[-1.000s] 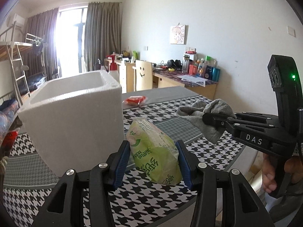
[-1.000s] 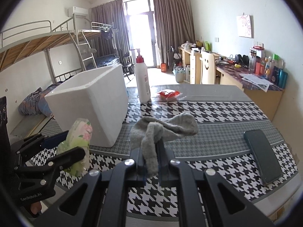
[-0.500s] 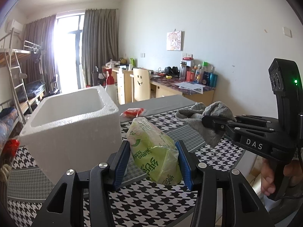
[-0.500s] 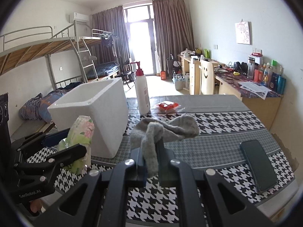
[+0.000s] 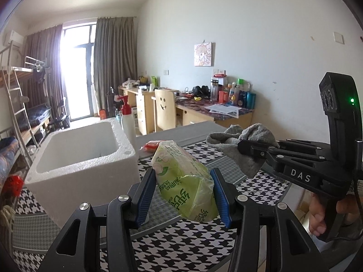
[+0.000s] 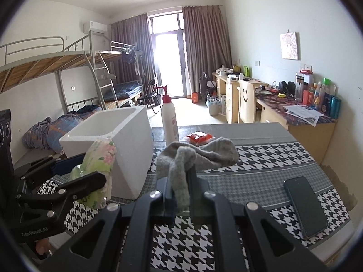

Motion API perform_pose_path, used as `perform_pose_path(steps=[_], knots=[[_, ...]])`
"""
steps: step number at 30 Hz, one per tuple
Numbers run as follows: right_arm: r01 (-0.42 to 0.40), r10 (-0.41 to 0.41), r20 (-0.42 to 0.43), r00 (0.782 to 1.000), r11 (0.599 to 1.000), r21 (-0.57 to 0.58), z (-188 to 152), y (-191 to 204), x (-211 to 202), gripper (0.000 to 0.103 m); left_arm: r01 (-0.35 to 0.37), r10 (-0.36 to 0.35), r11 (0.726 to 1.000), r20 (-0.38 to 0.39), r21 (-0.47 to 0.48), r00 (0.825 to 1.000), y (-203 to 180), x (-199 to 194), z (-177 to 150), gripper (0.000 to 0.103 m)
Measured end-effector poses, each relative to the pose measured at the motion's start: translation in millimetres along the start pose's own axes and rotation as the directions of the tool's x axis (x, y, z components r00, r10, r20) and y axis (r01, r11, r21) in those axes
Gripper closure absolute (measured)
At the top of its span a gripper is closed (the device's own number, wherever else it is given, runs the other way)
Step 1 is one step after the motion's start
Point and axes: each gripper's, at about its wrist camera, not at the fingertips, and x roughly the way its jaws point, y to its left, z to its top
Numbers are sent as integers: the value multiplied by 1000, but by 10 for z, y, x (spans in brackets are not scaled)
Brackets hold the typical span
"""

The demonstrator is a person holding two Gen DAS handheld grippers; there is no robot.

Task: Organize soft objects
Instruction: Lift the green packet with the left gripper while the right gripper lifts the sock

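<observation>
My left gripper (image 5: 184, 193) pinches a crinkled green tissue pack (image 5: 185, 181), held above the table's (image 6: 261, 158) near edge | my right gripper (image 6: 181, 189) clamps a limp grey sock (image 6: 197, 155) | white foam box (image 5: 84, 156) at left edge, visible interior bare | only right view shows dark phone (image 6: 305, 206) at near right corner.

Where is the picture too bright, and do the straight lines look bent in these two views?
Left wrist view: the window is blown out white, with glare over the curtains. Right wrist view: the same window is overexposed; the bunk bed rail curves from fisheye distortion, and the corners are dark.
</observation>
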Motion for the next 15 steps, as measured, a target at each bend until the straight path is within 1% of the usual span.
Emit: perform_pose_path(steps=[15], knots=[[-1,1,43,999,1000,0,138,-8,-58,92,-15,14,1000,37,27,999,11,-61,159,52]])
